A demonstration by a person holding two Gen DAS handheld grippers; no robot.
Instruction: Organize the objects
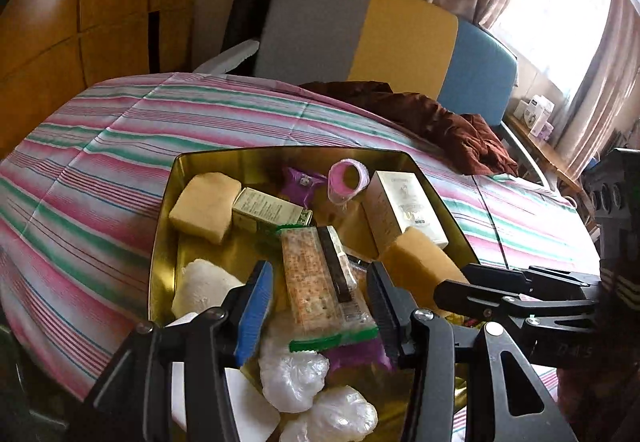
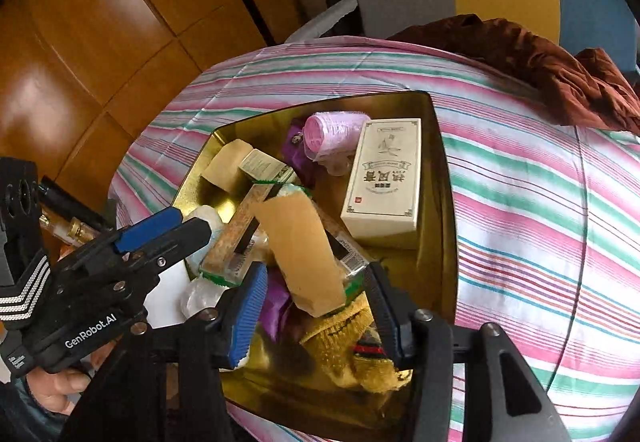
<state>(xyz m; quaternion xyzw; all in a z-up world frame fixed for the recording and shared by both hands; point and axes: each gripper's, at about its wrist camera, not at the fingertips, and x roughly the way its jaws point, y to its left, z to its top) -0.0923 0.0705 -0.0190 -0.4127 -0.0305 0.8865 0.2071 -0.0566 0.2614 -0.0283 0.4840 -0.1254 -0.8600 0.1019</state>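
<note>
Glossy gold metal tin (image 2: 438,178); matt porous sponge (image 2: 304,254); striped cloth bedspread (image 2: 540,202) (faint sheen); polished wood panels (image 2: 100,22).

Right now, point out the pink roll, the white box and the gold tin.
pink roll (image 2: 334,132), right wrist view, its side.
white box (image 2: 384,178), right wrist view, printed top face.
gold tin (image 1: 162,226), left wrist view, left wall.

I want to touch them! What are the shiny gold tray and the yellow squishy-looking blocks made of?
The shiny gold tray looks like metal with a polished finish: its walls mirror the things inside. The yellow squishy-looking blocks look like sponge or foam: matte, slightly rough faces and soft, rounded corners. Another block leans on the pile in front of the right tongs. I cannot be sure without touching.
</note>
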